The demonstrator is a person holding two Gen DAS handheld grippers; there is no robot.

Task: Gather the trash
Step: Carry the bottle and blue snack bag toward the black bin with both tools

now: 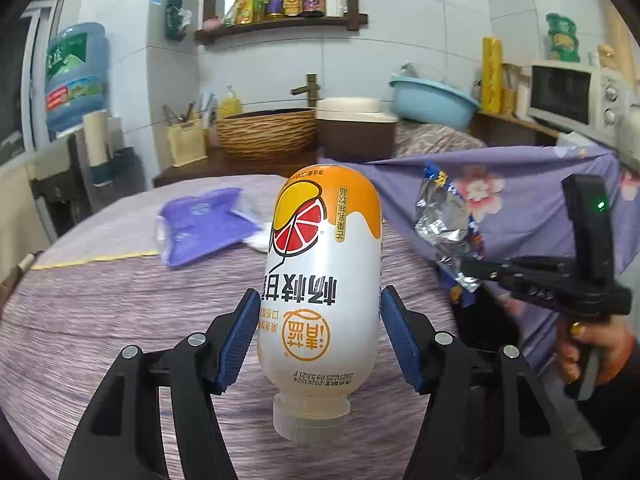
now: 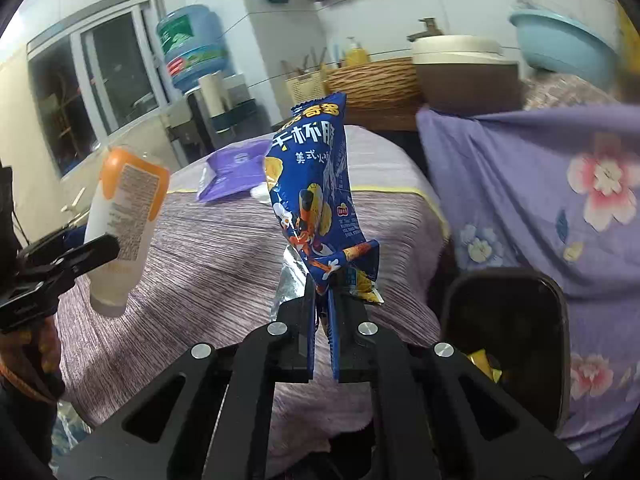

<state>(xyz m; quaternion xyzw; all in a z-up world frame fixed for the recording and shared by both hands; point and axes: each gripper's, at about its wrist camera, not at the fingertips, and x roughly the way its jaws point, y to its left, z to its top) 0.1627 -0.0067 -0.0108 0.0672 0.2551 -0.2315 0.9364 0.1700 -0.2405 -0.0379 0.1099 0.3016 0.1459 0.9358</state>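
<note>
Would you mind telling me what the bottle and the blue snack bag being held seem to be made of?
Bottle: likely plastic under a glossy printed sleeve, with a ribbed translucent cap; light glints off its side.
Snack bag: thin crinkly plastic film, glossy blue outside, with a silvery foil-like lining showing at its torn end.

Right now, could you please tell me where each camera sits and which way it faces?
Left wrist: on the left gripper, looking along its fingers at the upside-down bottle it clamps; the right gripper and a hand show at right.
Right wrist: on the right gripper, looking at the pinched snack bag and bin; the left gripper shows at left.
Shared: bottle, snack bag, purple tablecloth.
</note>
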